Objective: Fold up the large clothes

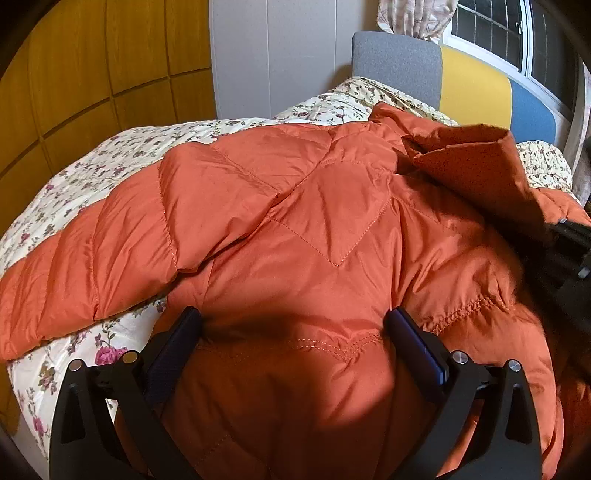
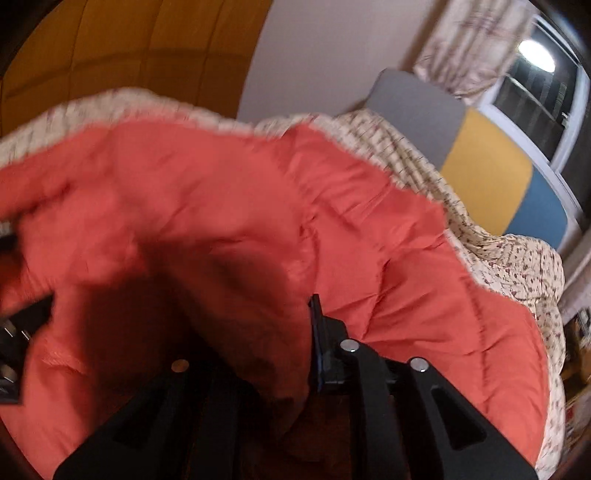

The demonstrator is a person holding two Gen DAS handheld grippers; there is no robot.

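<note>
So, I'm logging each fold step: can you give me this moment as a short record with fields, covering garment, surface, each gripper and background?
garment: orange quilted jacket, spread out, one sleeve lying to the left in the left wrist view
surface: floral bedspread
left gripper: jaws wide apart, over the jacket's lower part, pads not pressing it
right gripper: shut on a fold of the jacket; picture blurred
background: grey, yellow and blue headboard, window, wooden panelling
</note>
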